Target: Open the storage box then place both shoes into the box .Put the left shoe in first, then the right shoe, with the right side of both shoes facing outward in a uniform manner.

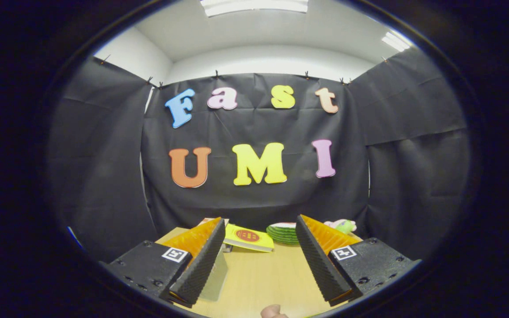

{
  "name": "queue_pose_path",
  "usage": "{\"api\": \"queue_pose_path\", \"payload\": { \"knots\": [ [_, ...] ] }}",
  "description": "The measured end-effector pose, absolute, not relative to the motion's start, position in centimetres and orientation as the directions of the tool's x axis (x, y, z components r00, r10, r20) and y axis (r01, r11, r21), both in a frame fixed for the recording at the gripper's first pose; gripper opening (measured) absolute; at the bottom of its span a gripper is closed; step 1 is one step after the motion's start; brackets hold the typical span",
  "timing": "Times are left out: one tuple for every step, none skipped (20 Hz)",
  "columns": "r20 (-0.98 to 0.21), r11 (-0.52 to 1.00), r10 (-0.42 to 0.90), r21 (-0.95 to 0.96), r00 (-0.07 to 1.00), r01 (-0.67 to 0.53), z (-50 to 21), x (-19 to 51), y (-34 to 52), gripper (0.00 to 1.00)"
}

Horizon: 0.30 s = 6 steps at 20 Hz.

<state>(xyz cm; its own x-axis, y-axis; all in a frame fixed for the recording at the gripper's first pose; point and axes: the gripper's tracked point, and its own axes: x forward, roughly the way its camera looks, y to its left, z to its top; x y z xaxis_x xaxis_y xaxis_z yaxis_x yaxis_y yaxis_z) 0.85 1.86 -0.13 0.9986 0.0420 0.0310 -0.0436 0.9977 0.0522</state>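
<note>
My gripper (260, 223) is held high and level, its two fingers spread wide apart with nothing between them. Beneath the left finger (199, 260) a pale grey translucent edge (215, 277) shows on the table; it may be part of the storage box, but I cannot tell. A small pinkish rounded thing (273, 311) peeks in at the very near edge between the fingers; what it is I cannot tell.
A light wooden table (263, 278) runs ahead to the black cloth wall. At its far side lie a yellow book (248, 237), a stack of green plates (283, 233) and a pink-and-green plush toy (342, 226).
</note>
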Motion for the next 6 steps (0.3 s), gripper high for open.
{"api": "queue_pose_path", "payload": {
  "knots": [
    [0.038,0.998,0.041,0.048,0.998,-0.043,-0.1,0.6,1.8,1.00],
    [0.050,0.998,0.040,0.043,0.998,-0.042,0.0,0.3,1.8,1.00],
    [0.057,0.998,0.047,0.037,0.997,-0.049,0.1,0.1,2.1,1.00],
    [0.051,0.998,0.061,0.027,0.997,-0.063,-0.2,-0.1,2.6,1.00],
    [0.045,0.997,0.073,0.015,0.996,-0.074,-0.7,-0.4,3.0,1.00],
    [0.047,0.997,0.077,0.000,0.996,-0.077,-0.8,-0.6,3.2,1.00]
  ]
}}
